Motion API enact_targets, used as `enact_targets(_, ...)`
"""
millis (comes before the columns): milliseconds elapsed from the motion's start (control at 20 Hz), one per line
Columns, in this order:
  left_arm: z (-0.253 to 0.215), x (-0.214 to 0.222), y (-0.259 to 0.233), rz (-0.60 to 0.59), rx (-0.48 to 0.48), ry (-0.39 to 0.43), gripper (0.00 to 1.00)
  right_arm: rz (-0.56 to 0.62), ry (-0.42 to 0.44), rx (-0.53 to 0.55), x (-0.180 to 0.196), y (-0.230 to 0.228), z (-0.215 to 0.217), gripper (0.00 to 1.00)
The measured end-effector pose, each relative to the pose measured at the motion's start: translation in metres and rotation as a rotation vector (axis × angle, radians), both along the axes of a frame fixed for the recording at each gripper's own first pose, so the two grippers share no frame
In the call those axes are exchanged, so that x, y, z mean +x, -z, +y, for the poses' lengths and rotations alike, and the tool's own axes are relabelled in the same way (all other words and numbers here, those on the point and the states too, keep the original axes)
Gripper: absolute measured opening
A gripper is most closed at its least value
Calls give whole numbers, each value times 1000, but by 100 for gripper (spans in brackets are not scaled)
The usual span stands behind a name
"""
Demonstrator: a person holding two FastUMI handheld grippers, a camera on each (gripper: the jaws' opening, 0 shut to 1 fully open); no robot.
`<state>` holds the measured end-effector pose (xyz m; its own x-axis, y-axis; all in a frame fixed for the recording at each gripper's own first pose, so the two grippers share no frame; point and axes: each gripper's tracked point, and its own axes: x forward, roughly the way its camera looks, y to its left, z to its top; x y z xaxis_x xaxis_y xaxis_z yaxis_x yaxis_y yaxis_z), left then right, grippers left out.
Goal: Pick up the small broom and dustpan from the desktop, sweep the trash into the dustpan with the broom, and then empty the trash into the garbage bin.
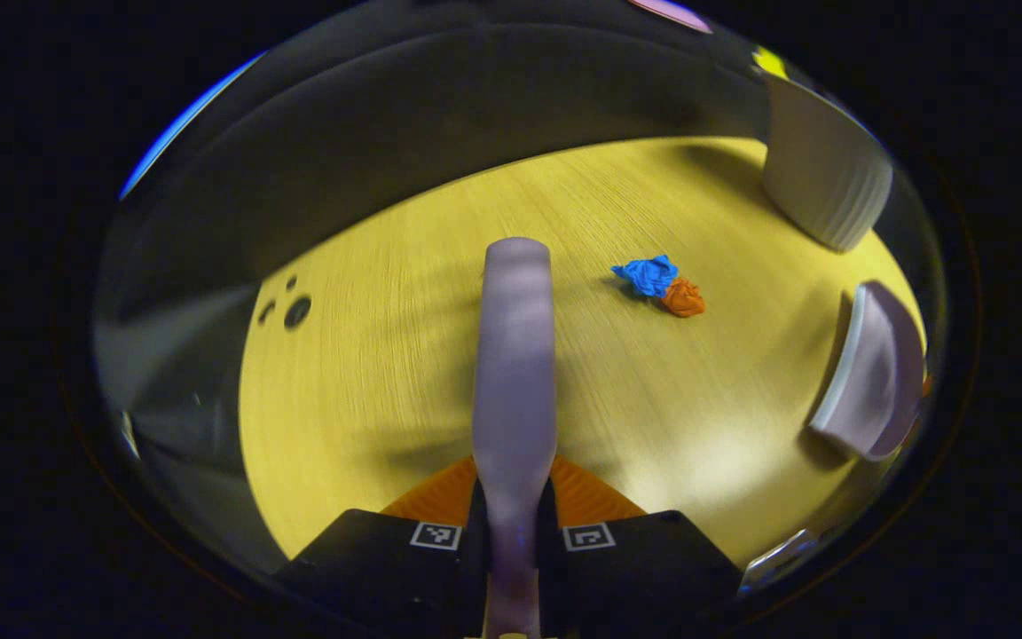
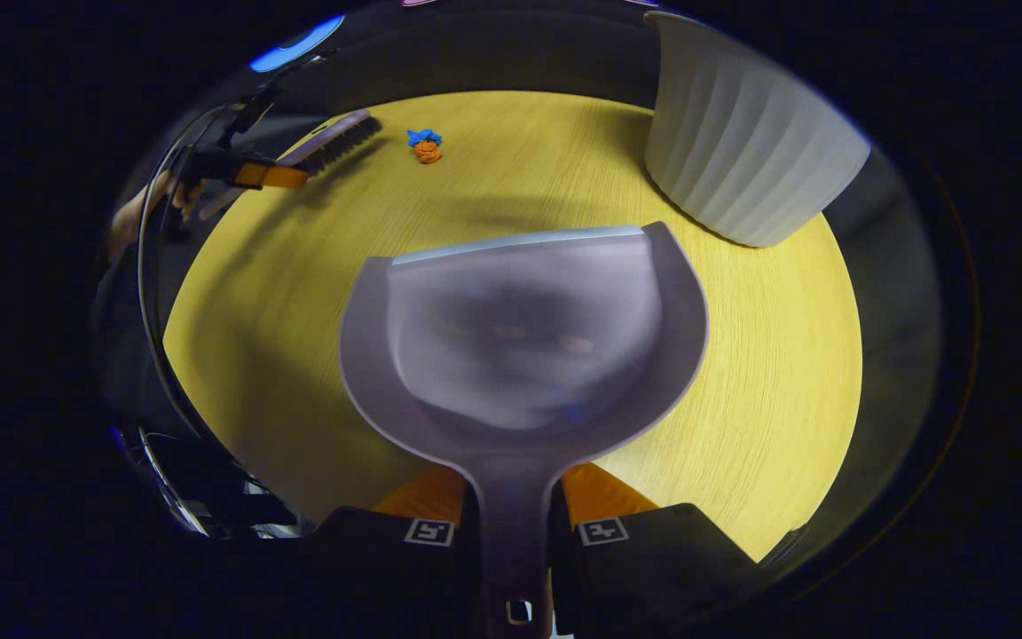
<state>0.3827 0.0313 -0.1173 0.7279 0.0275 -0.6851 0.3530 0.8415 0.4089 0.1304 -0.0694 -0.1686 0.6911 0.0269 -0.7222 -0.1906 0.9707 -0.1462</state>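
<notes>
My left gripper (image 1: 512, 519) is shut on the handle of the lilac small broom (image 1: 515, 355), which points forward over the yellow desktop (image 1: 387, 373). Right of the broom's far end lies the trash: a blue paper wad (image 1: 648, 274) touching an orange wad (image 1: 682, 298). My right gripper (image 2: 513, 515) is shut on the handle of the lilac dustpan (image 2: 524, 333), held above the desktop (image 2: 742, 382) with its pan facing the camera. The dustpan's edge (image 1: 870, 377) appears at the right of the left gripper view. Far off in the right gripper view are the broom (image 2: 334, 145) and the trash (image 2: 426, 146).
A white ribbed garbage bin (image 2: 742, 142) stands at the back right of the desktop, and also shows in the left gripper view (image 1: 821, 169). Small dark holes (image 1: 294, 309) mark the tabletop at the left. A hand (image 2: 143, 209) holds the far gripper.
</notes>
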Motion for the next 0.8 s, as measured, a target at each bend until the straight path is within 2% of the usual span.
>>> enact_targets(50,-9,11,-1,16,31,53,27,5,-1,3,4,-1,-2,35)
enact_targets(150,-24,27,2,57,87,123,27,9,-13,1,9,-1,-2,31)
enact_targets(200,-31,35,1,58,117,152,27,10,-24,-6,10,-1,-1,36)
enact_targets(250,-42,41,-1,55,135,188,26,13,-35,-11,9,1,0,35)
enact_targets(350,-59,44,2,75,158,250,29,25,-54,-15,7,3,4,36)
enact_targets(400,-69,43,3,92,157,277,26,23,-67,-20,8,3,5,35)
enact_targets(450,-81,41,7,107,151,304,27,23,-80,-28,8,4,6,40)
enact_targets(500,-94,34,9,123,139,328,28,21,-93,-35,8,4,7,36)
enact_targets(650,-126,3,19,189,90,379,26,17,-112,-42,13,5,8,36)
enact_targets(700,-139,-10,23,218,78,401,28,14,-117,-47,14,6,10,40)
enact_targets(750,-147,-23,29,247,71,422,26,10,-123,-53,13,6,10,40)
enact_targets(800,-157,-40,37,281,61,444,28,6,-127,-59,14,6,10,36)
